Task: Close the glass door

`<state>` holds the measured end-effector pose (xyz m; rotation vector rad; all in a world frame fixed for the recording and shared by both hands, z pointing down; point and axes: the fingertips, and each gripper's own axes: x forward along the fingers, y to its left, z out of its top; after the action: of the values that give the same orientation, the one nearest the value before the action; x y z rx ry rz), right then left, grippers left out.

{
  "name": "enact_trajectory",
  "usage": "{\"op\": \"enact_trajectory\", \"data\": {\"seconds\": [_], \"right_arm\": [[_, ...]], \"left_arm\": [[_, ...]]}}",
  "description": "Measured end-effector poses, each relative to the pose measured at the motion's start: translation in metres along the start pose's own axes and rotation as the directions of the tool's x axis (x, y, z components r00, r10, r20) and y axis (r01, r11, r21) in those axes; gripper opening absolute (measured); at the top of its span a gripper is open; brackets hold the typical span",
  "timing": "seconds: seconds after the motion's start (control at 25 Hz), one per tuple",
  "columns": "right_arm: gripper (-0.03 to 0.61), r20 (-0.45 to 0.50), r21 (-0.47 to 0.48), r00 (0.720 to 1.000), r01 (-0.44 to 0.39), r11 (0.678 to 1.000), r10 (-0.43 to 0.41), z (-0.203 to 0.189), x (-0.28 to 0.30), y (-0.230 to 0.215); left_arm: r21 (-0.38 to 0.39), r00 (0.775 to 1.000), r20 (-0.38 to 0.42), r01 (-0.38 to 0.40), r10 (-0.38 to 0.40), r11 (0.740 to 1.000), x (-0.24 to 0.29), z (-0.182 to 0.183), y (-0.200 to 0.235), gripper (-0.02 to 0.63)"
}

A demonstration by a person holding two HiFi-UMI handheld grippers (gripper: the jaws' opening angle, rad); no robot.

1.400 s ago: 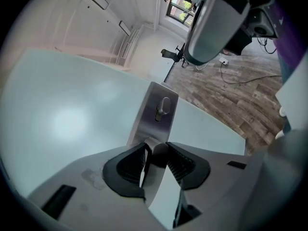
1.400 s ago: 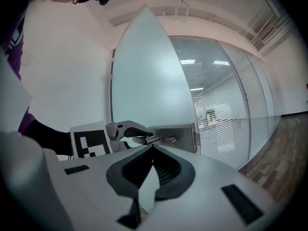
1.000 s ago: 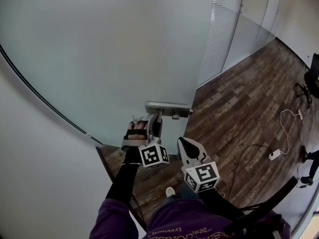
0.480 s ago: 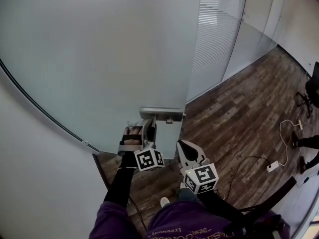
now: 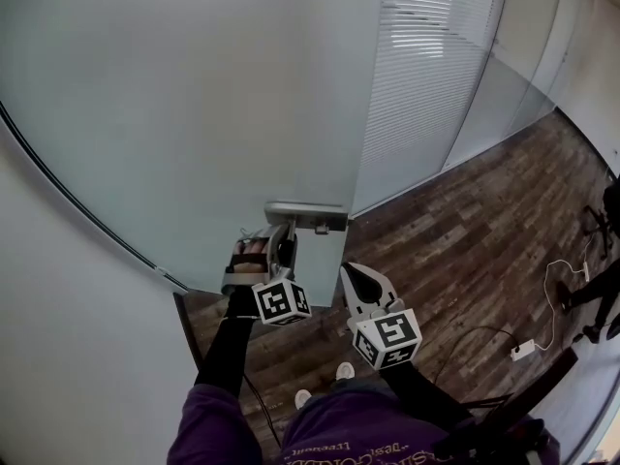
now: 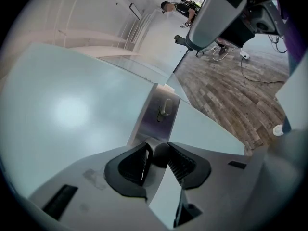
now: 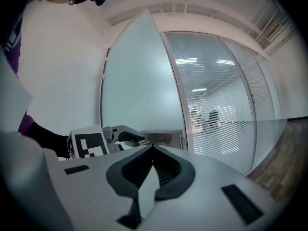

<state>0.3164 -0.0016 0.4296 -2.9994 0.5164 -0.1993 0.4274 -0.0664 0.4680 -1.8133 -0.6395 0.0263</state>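
Observation:
The frosted glass door (image 5: 194, 114) carries a steel lock plate (image 5: 305, 216) at its free edge. My left gripper (image 5: 281, 238) reaches up to that plate and is shut on the round door handle (image 6: 161, 153), which sits between its two dark pads (image 6: 179, 165). The plate's small thumb-turn (image 6: 165, 107) shows just beyond the jaws. My right gripper (image 5: 360, 277) hangs to the right of the left one, away from the door, with its jaws shut on nothing. From the right gripper view (image 7: 153, 150) I see the left gripper (image 7: 126, 137) at the lock plate (image 7: 166, 138).
A glass wall with slatted blinds (image 5: 426, 76) stands just right of the door's edge. A dark wood floor (image 5: 465, 250) spreads to the right, with a white cable and power adapter (image 5: 526, 349) lying on it. A plain white wall (image 5: 68, 337) is at the left.
The door's free edge has swung nearer the blinds wall, which fills more of the head view. Both grippers moved along with it, the left staying at the handle.

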Motion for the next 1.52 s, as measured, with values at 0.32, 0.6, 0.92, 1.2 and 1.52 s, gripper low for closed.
{"op": "enact_trajectory", "data": {"seconds": [0.32, 0.6, 0.92, 1.2, 1.52], "right_arm": [[-0.003, 0.011, -0.019, 0.999, -0.046, 0.999, 0.047, 0.000, -0.002, -0.007], [-0.003, 0.018, -0.044, 0.998, -0.055, 0.998, 0.056, -0.006, 0.005, -0.010], [-0.003, 0.026, -0.043, 0.999, -0.044, 0.998, 0.045, 0.006, 0.027, -0.025], [-0.003, 0.014, -0.012, 1.000, 0.006, 1.000, -0.006, 0.011, 0.075, -0.050], [-0.003, 0.006, 0.034, 0.998, 0.057, 0.998, -0.057, 0.044, 0.127, -0.079]], "left_arm": [[-0.016, 0.999, -0.034, -0.017, 0.016, 1.000, 0.007, -0.002, 0.004, 0.121], [-0.030, 0.998, -0.053, -0.026, 0.025, 0.999, 0.016, -0.013, 0.000, 0.121], [-0.036, 0.997, -0.070, -0.033, 0.030, 0.999, 0.033, -0.009, 0.009, 0.123], [-0.052, 0.997, -0.076, -0.003, -0.001, 0.999, 0.075, -0.018, 0.021, 0.124], [-0.032, 0.997, -0.082, -0.006, 0.004, 0.999, 0.123, -0.009, 0.066, 0.126]]}}
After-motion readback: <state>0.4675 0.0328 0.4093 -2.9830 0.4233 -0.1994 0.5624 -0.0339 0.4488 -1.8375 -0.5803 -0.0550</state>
